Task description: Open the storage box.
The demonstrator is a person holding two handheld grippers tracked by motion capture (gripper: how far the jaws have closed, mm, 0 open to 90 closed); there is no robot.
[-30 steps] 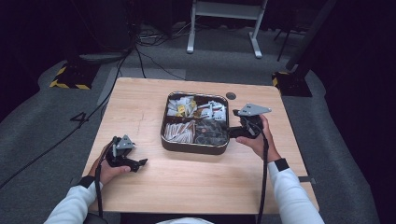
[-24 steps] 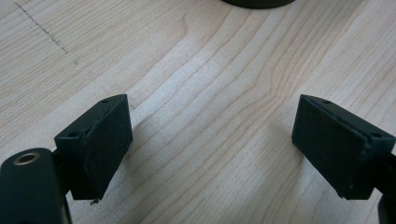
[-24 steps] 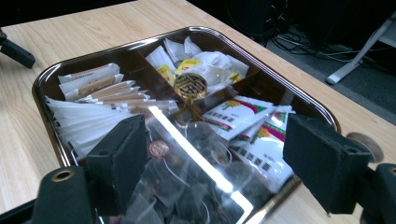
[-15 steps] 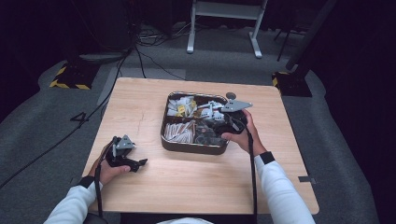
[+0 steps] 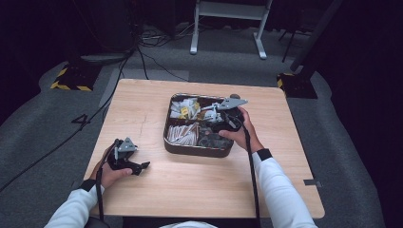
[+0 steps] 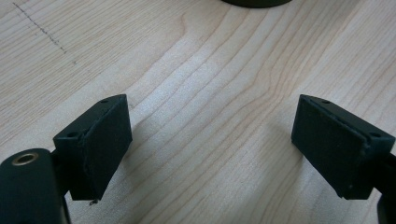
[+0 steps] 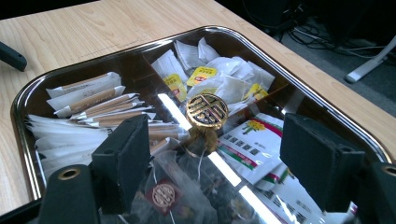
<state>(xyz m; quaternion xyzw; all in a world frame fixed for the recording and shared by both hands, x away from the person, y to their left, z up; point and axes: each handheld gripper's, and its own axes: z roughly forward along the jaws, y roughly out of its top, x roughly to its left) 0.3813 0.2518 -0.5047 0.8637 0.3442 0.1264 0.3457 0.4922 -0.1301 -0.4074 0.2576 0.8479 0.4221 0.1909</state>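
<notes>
High view: the right gripper (image 5: 215,113) hovers over the box (image 5: 190,145) mid-frame, while the left gripper (image 5: 138,166) idles spread at lower left. Right gripper view: jaws wide apart and empty, gold knob (image 7: 207,111) dead centre on the glass lid (image 7: 140,65). I'd drop straight down and pinch it square.

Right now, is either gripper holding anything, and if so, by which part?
Nothing is held. The right gripper hovers open over the box's clear lid, its gold knob between the jaws, ungripped. The left gripper is open over bare table.
</notes>
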